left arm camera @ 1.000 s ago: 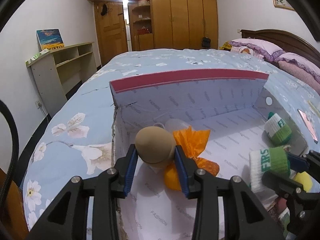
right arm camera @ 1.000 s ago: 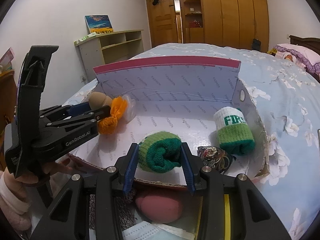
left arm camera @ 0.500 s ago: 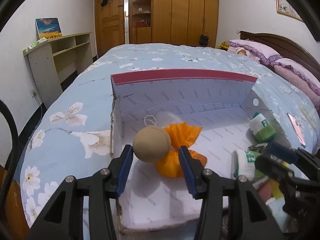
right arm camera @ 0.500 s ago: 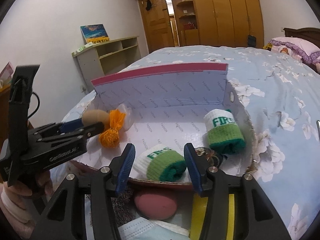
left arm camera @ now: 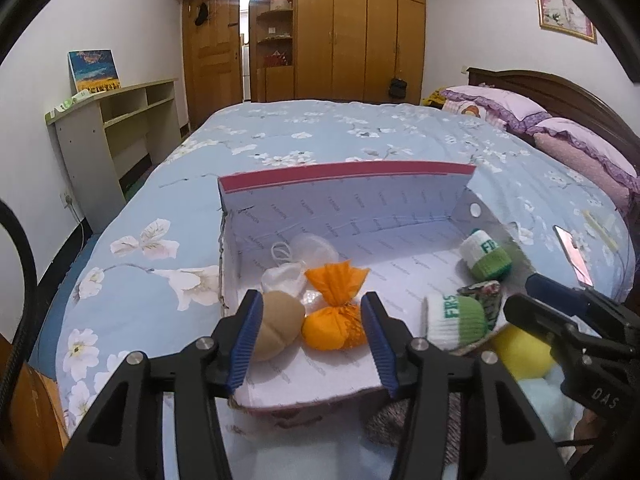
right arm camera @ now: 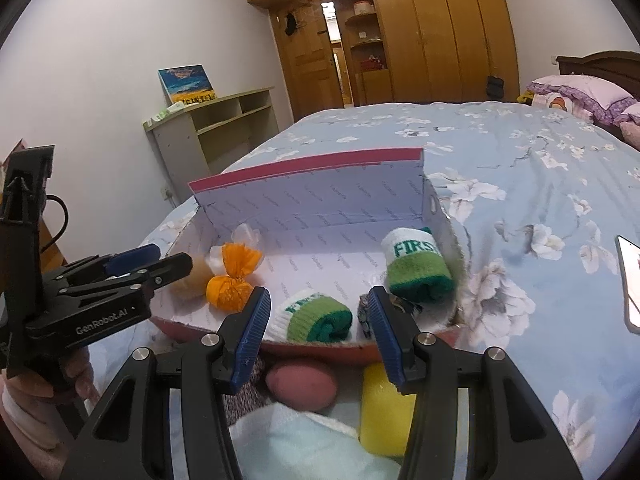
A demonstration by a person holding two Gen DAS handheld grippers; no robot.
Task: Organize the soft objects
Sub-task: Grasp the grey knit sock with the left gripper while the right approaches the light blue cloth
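Indoors, floral bed (left arm camera: pixel 320 136), wooden wardrobe (left arm camera: pixel 352 36), shelf (left arm camera: pixel 120 120)

Ahead of the left gripper's fingers (left arm camera: pixel 256 344), a tan ball (left arm camera: pixel 278 330) and orange bundle (left arm camera: pixel 338 316) block the box (left arm camera: pixel 344 176) floor; bare floor opens beyond, up to the back wall.

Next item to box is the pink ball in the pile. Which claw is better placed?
Right, probably. The pink ball lies just below the right claw, whose jaws have just opened off the rolled sock. The left claw, also just opened, faces the tan ball.
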